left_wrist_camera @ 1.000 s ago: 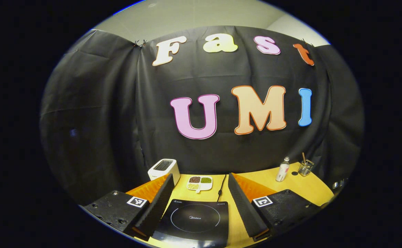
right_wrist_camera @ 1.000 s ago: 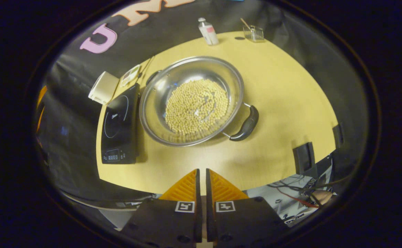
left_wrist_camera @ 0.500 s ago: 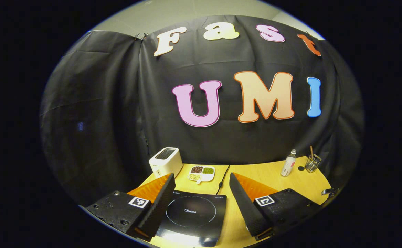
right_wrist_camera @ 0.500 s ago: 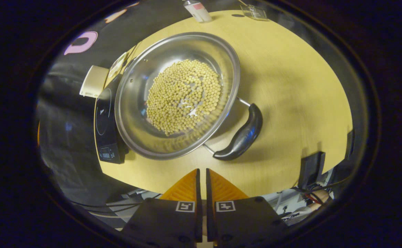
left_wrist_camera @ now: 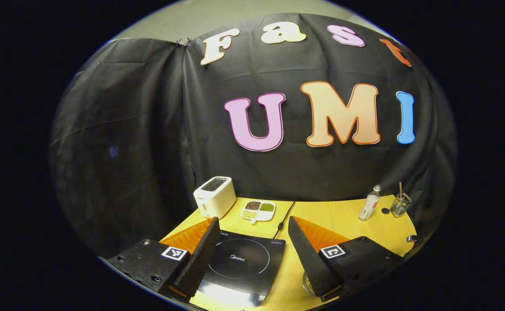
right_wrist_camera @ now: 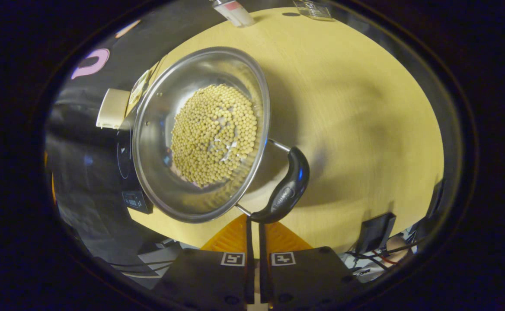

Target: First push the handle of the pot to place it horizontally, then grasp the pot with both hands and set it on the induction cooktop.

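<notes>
The induction cooktop (left_wrist_camera: 239,268) carried a small printed logo at the middle of its ring, but the letters were too small to vouch for. In the right gripper view the same cooktop (right_wrist_camera: 127,172) showed a lit panel at its near corner, unreadable. The pot's near handle (right_wrist_camera: 285,190) bore a faint embossed mark, also illegible. Square black-and-white tags sat on the bodies of both grippers.

The left gripper (left_wrist_camera: 252,250) hung above the table's (left_wrist_camera: 343,218) near edge with its 2 fingers spread wide, nothing between them; the cooktop lay in the gap below. Past it stood a toaster (left_wrist_camera: 215,196) at the left edge, a divided dish (left_wrist_camera: 259,209) with 3 fills, a cord running back to the wall, and, well to the right, a bottle (left_wrist_camera: 369,208) and a glass cup (left_wrist_camera: 399,205).

The right gripper (right_wrist_camera: 253,222) had its fingers pressed together, with only a thin slit between them, and their tips sat just at the lower end of the near handle; actual contact could not be confirmed. The pot (right_wrist_camera: 196,129), steel and full of pale beans (right_wrist_camera: 213,134), stood on the table (right_wrist_camera: 365,108) just right of the cooktop, its rim overlapping the cooktop's edge in this view. The wood to the pot's right lay open up to the table's rim.
</notes>
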{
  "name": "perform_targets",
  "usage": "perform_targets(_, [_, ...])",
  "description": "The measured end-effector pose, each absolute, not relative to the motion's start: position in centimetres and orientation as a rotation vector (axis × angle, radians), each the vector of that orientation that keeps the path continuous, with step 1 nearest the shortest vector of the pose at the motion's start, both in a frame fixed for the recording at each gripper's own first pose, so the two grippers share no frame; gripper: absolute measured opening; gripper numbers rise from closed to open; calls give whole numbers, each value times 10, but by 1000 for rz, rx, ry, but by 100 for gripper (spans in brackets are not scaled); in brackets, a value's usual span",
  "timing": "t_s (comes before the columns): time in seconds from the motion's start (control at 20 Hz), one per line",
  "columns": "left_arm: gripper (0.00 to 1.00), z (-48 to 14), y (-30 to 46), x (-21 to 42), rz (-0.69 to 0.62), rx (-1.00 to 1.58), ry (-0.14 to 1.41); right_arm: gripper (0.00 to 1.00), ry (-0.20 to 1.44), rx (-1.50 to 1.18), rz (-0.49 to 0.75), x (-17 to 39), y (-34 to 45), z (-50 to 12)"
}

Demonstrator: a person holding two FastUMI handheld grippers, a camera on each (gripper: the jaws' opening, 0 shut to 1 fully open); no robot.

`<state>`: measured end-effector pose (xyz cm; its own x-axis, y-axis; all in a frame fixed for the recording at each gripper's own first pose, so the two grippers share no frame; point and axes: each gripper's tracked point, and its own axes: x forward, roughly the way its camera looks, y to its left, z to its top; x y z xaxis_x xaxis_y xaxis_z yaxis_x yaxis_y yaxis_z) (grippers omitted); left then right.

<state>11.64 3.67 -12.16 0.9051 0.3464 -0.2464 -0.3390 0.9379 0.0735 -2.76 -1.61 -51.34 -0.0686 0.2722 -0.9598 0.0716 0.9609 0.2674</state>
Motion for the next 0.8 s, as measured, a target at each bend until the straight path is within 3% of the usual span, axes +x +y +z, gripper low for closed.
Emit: perform_targets(0.8, [96,-170,29,107,410,22,391,8,1564,259,135,37,-53,-519])
